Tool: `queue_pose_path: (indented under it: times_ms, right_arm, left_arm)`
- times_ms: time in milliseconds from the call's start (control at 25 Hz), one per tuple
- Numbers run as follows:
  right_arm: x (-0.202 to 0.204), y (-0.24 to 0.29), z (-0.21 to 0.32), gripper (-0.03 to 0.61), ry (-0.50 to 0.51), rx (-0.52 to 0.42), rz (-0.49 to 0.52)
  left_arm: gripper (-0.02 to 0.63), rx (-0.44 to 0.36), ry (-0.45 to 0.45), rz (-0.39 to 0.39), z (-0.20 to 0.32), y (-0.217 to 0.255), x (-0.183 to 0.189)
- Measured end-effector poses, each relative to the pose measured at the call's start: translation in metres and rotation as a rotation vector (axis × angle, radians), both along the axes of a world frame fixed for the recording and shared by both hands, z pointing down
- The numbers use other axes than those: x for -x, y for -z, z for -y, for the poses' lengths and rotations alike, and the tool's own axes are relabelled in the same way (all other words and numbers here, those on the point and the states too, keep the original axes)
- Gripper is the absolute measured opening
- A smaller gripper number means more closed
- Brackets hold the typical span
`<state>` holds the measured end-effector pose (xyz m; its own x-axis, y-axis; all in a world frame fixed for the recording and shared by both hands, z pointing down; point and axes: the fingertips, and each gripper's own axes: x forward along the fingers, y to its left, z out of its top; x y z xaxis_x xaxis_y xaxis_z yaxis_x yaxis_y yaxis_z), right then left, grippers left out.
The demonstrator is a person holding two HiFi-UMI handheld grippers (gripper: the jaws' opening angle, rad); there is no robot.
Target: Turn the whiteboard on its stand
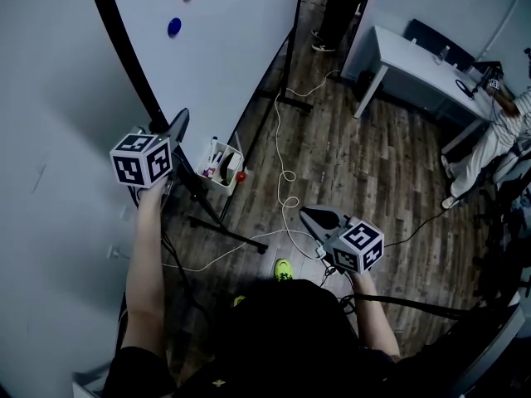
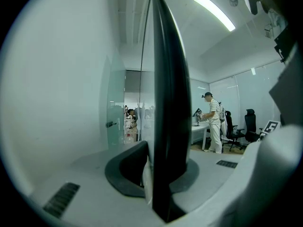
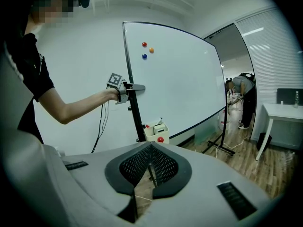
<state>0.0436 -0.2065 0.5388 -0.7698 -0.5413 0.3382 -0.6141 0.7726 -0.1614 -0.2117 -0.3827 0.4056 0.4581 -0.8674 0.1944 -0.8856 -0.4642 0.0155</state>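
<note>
L gripper (image 1: 177, 131) is at approx 9 o'clock in the head view. Its jaws are narrow and clamped on the black frame edge of the whiteboard (image 1: 224, 56), w/ the edge running straight up btwn the pads. The board fills 11 to 12 o'clock, upright on its stand (image 1: 292, 56), w/ red, orange & blue magnets (image 1: 174, 26) up top.

R gripper (image 1: 314, 216) hangs free at approx 5 o'clock over the wood floor (image 1: 373, 164), jaws together at the tips, nothing in them.

A small white box (image 1: 224, 171) sits at the board's lower corner w/ a red ball (image 1: 241, 176) just beside it. A white cable (image 1: 284, 172) snakes over the floor. Desk (image 1: 415, 60) is at 2 o'clock.
</note>
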Motion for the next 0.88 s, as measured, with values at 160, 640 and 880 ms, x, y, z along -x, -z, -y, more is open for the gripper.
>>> queue_pose_path:
  times_ms: [160,640,880]
  right_arm:
    - [-0.004,0.001,0.001,-0.003,-0.008,-0.002,-0.003]
    - [0.001,0.01,-0.003,-0.003,-0.001,0.001,0.001]
    - [-0.005,0.006,-0.004,-0.003,-0.026,0.007,0.0]
  left_arm:
    - [0.043,0.001,-0.004,-0.003,-0.002,0.001,0.001]
    - [0.044,0.026,0.002,-0.024,-0.005,0.006,0.0]
    - [0.044,0.031,0.006,-0.035,-0.001,0.003,0.004]
